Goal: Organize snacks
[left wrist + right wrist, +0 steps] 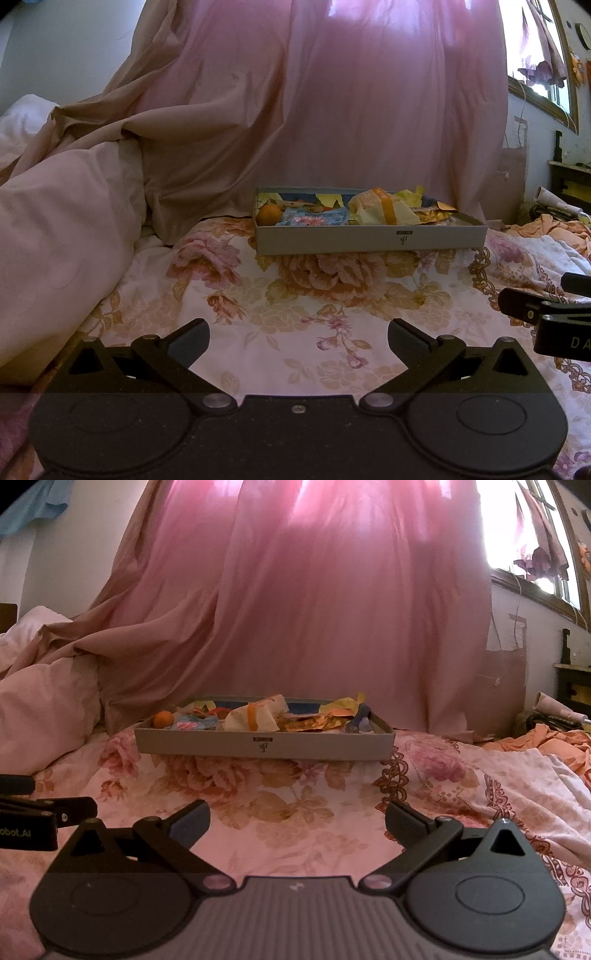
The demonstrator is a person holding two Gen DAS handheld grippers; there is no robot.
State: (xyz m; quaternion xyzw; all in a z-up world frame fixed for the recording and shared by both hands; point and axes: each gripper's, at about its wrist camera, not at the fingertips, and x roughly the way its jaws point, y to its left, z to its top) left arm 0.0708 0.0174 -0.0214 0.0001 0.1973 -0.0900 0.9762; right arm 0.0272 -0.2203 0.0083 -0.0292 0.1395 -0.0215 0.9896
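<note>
A shallow grey box point(369, 238) point(264, 743) lies on the flowered bedspread ahead of both grippers. It holds an orange point(269, 214) point(163, 719) at its left end, a blue packet point(314, 218), a pale wrapper with an orange band point(384, 210) point(255, 713), and several yellow and orange wrappers. My left gripper point(298, 338) hovers over the bedspread well short of the box, open, nothing between its fingers. My right gripper point(297, 818) is likewise open and empty. Each gripper shows at the edge of the other's view.
A pink curtain point(351, 92) hangs behind the box. A heap of pale bedding point(62, 221) rises at the left. Orange cloth point(554, 746) and clutter lie at the right, under a window point(524, 528). Flowered bedspread point(295, 782) lies between grippers and box.
</note>
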